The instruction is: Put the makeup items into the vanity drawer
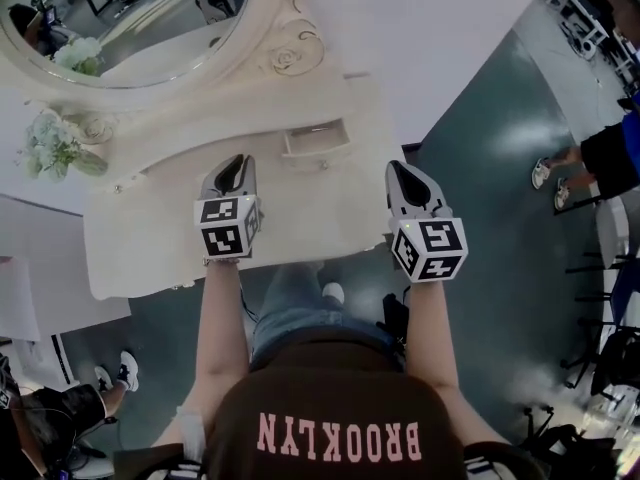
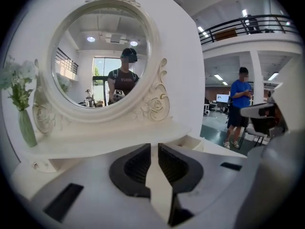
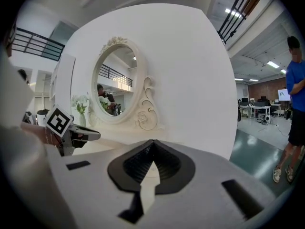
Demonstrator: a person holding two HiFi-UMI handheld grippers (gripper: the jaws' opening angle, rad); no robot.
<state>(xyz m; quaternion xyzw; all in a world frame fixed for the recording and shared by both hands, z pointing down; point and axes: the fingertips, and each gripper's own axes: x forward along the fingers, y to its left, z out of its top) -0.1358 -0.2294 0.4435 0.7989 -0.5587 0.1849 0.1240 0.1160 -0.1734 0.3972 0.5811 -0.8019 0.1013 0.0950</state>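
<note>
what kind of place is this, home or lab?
Probably an open office or lab hall, not a home: the vanity and mirror stand against a bare partition, with a mezzanine railing and office desks behind.

Table looked matt, smooth, cream-painted. Mirror glass shone glossy. Floor showed smooth sheen. Left tongs and right tongs had matt grey plastic shells, black ribbed pads.

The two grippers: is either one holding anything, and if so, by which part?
Nothing is held. The left gripper and the right gripper both have their jaws closed with nothing between them, above the dressing table.
</note>
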